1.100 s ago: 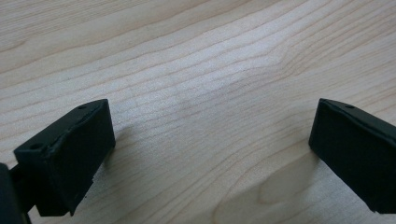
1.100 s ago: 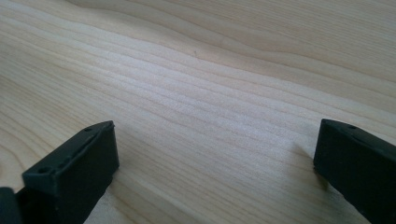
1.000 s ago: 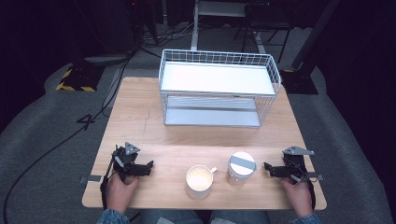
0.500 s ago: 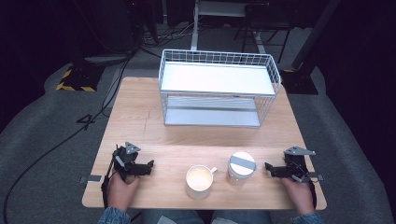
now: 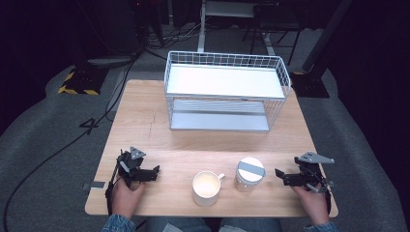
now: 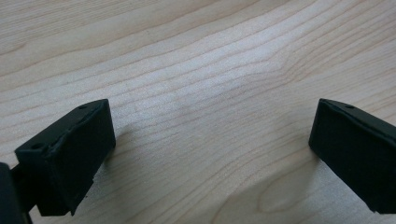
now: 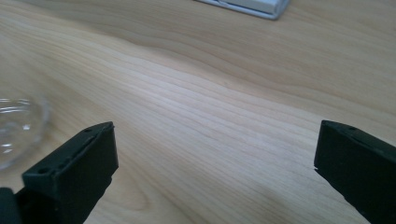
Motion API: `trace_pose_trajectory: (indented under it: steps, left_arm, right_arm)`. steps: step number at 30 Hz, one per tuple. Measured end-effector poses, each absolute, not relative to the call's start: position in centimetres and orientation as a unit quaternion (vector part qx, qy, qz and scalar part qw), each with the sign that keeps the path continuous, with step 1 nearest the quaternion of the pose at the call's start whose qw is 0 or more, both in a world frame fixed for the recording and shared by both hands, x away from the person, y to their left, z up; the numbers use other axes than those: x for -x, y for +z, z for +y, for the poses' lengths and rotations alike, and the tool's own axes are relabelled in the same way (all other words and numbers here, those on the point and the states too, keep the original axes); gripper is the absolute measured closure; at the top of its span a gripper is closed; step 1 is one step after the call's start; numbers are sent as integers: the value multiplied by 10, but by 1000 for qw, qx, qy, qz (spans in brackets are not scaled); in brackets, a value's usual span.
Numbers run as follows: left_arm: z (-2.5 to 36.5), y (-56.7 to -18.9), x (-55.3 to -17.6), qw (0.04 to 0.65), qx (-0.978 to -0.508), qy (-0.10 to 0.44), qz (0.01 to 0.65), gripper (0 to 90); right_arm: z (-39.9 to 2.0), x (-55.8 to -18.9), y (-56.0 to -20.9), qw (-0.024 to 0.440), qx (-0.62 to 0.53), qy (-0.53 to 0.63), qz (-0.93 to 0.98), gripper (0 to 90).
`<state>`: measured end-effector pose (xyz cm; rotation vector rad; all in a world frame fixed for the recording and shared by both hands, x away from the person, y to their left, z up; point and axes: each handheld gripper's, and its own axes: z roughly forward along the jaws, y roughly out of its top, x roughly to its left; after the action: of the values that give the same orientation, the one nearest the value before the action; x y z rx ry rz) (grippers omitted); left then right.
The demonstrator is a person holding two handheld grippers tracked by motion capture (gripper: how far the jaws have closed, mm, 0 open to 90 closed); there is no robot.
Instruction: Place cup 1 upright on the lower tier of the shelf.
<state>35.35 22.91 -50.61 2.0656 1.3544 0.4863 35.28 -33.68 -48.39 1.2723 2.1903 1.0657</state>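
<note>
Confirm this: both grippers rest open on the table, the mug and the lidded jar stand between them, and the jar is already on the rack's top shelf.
Not quite: in the high view the jar stands on the table beside the mug, not on the rack. The left gripper and right gripper are open.

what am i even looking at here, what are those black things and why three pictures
There is no robot here: a person sits at a wooden table and holds a hand tool in each hand. The left gripper and the right gripper each have two black fingers that can pinch things.

The wide picture comes from a fixed camera above the table. The other two come from small cameras riding on each tool, looking along its own fingers toward the wood.

On the table stand a white mug, a clear jar with a white lid, and farther back a white wire rack with two shelves.

Both grippers are open with bare wood between the fingers, so nothing is held. They rest low at the near edge, either side of the mug and jar.
</note>
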Motion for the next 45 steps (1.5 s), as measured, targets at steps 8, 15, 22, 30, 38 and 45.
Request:
trace_pose_trajectory:
  steps: [8,15,22,30,38,45]
  left_arm:
    - [229,-506,-354,306,-782,184,511,9]
    - [229,-506,-354,306,-782,184,511,9]
    - [229,-506,-353,307,-781,184,512,9]
    - [229,-506,-354,306,-782,184,510,9]
    - [229,-506,-353,307,-781,184,512,9]
    - [229,-506,-353,307,-781,184,512,9]
  right_arm:
    - [-319,-333,-464,196,-396,417,794,0]
    - [-303,-322,-453,175,-359,441,804,0]
    - [-283,-315,-449,120,-322,466,815,0]
    - [-268,-315,-447,110,-303,474,819,0]
    - [-250,-318,-449,101,-283,476,827,0]
    - [-240,-325,-452,97,-278,474,830,0]
